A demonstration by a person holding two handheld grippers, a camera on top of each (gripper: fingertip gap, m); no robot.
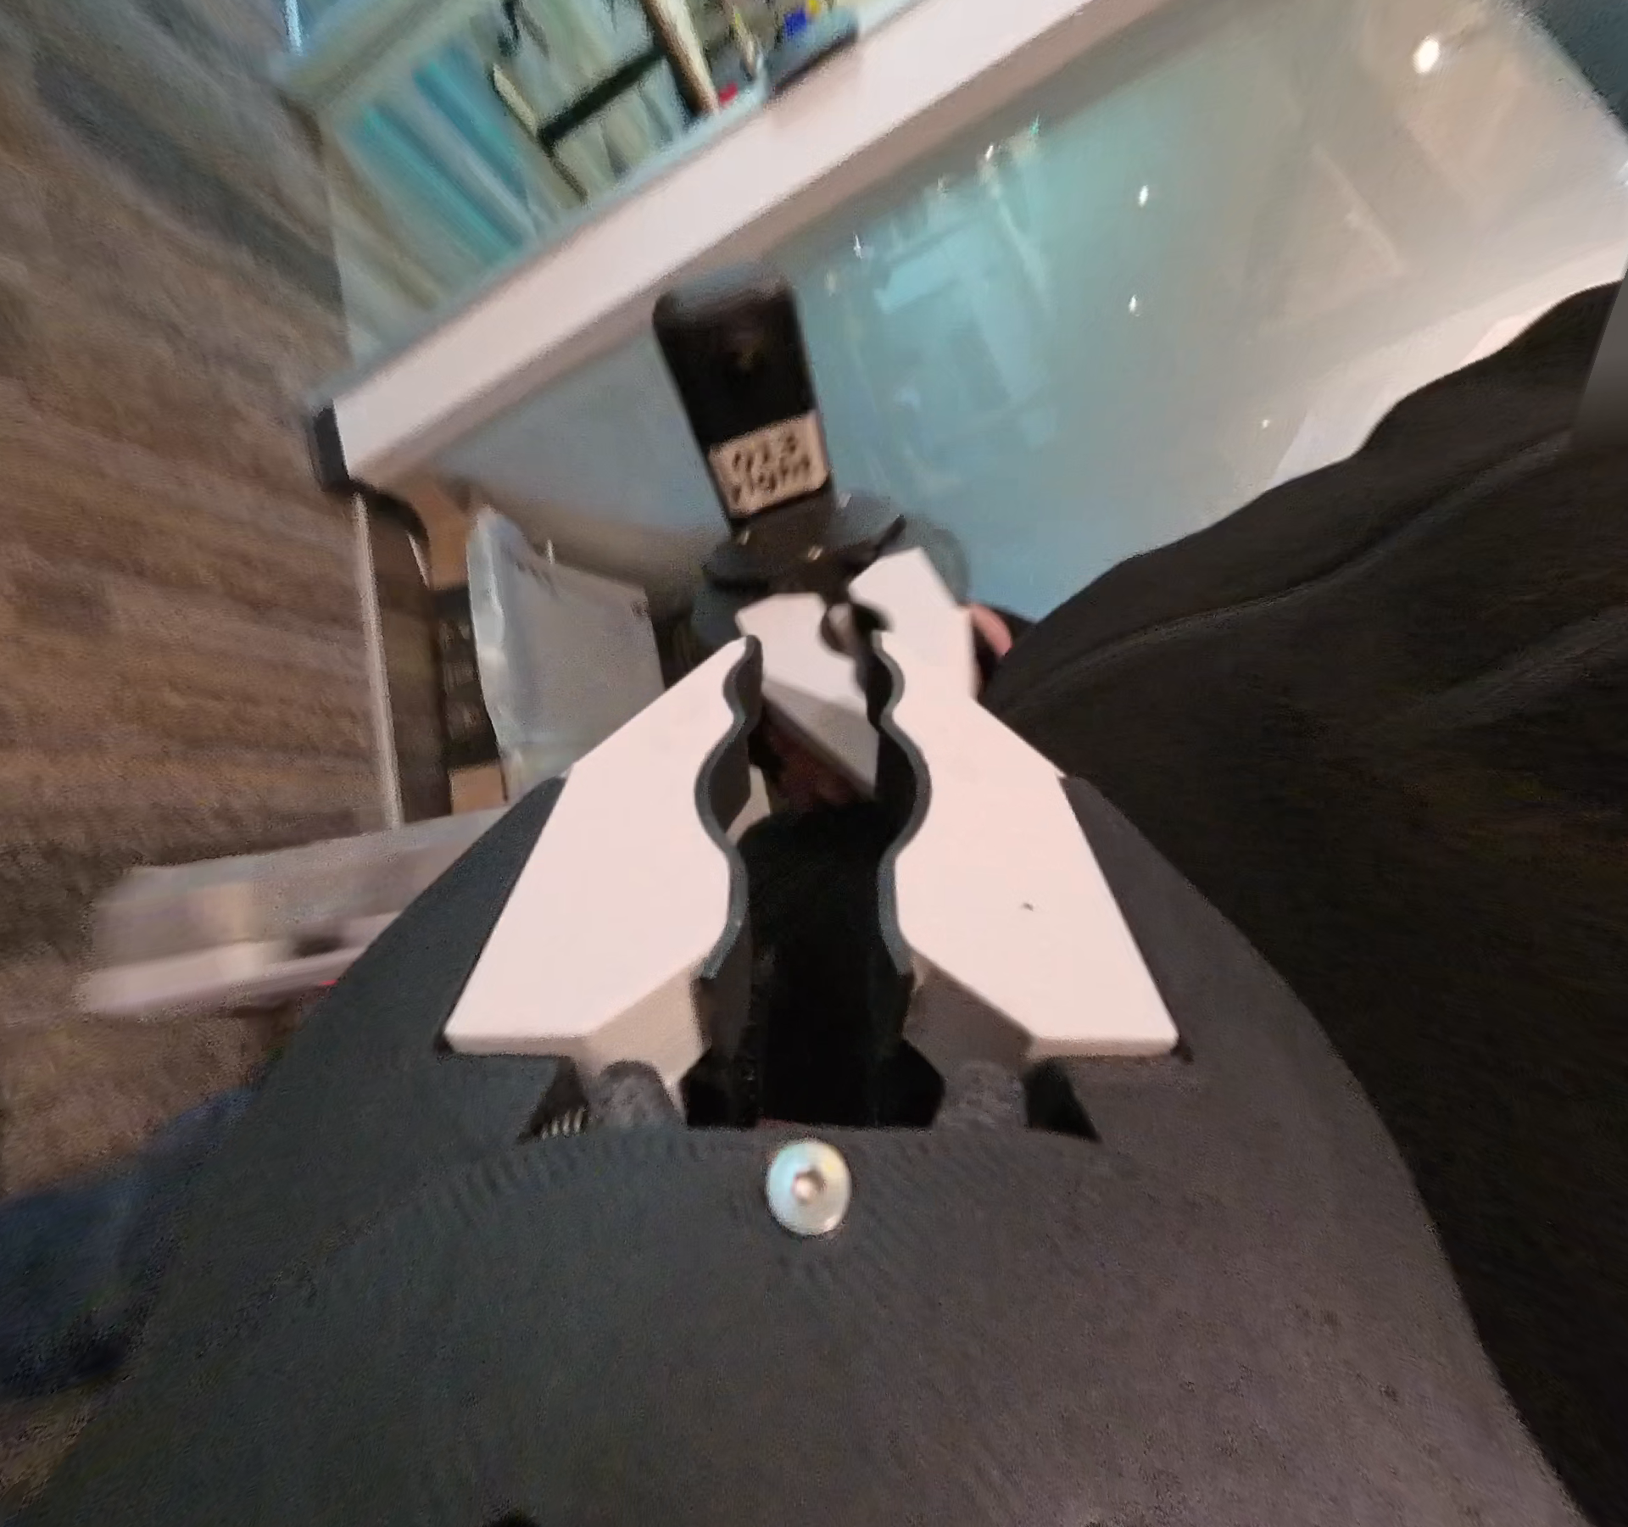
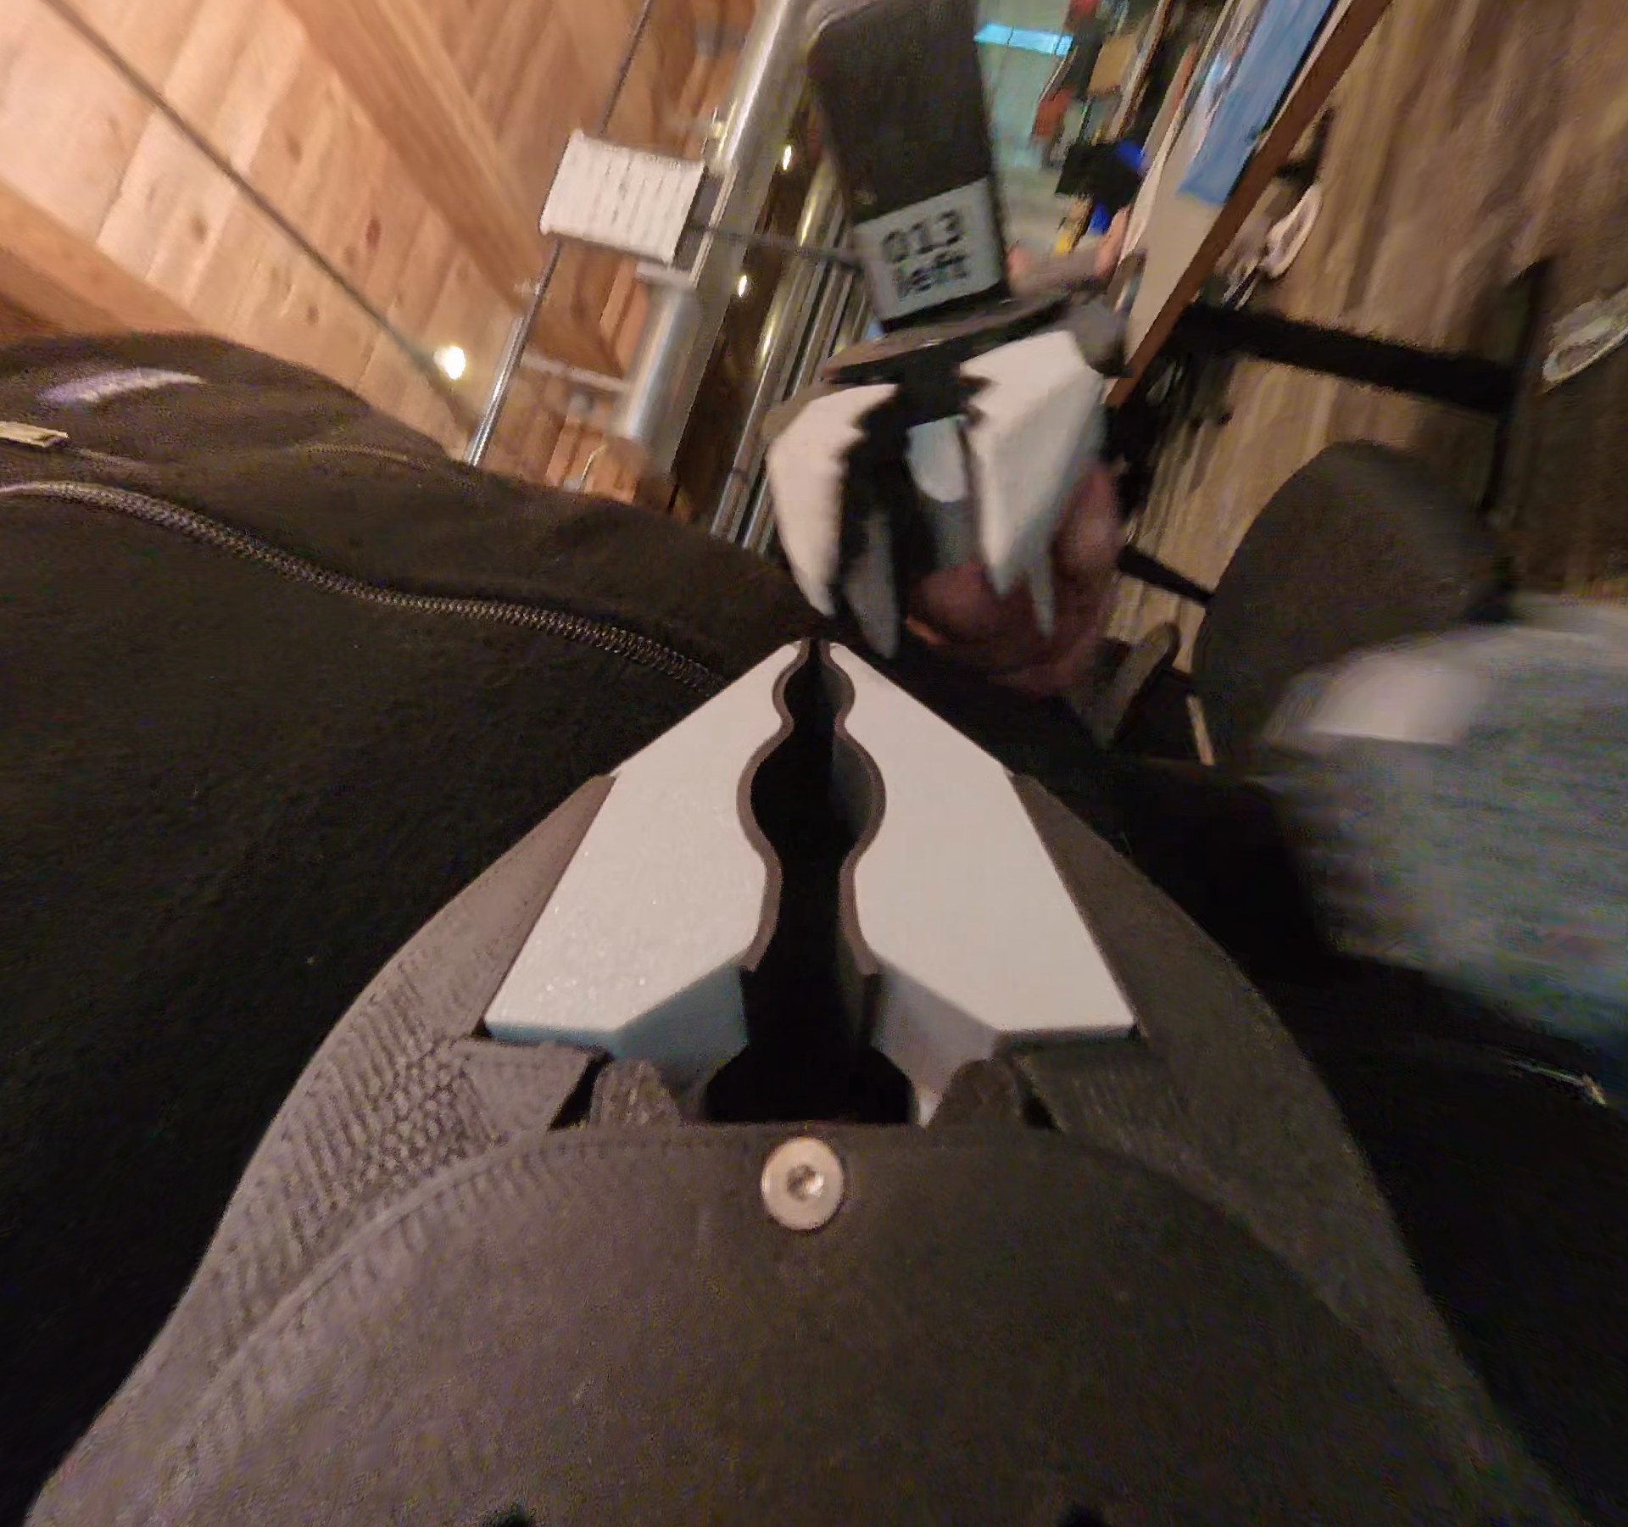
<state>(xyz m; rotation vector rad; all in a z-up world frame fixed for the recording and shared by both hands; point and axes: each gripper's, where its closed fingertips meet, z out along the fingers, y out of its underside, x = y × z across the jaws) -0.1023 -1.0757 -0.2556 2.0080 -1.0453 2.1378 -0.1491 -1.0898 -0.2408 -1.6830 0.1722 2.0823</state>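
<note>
We see our left tool (image 1: 815, 657) with its jaws parted by a clear gap, holding nothing, and the other tool just ahead of its tips. Our right tool (image 2: 817, 648) has its tips nearly touching, nothing between them, resting close against a black zipped jacket (image 2: 352, 604) on its left. A glass-topped bench (image 1: 1145, 251) lies beyond the left tool.

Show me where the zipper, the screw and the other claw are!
zipper (image 2: 370, 582): right wrist view, on its teeth across the black jacket.
screw (image 1: 808, 1203): left wrist view, on its silver head.
other claw (image 2: 934, 516): right wrist view, midway between its white fingertips.
</note>
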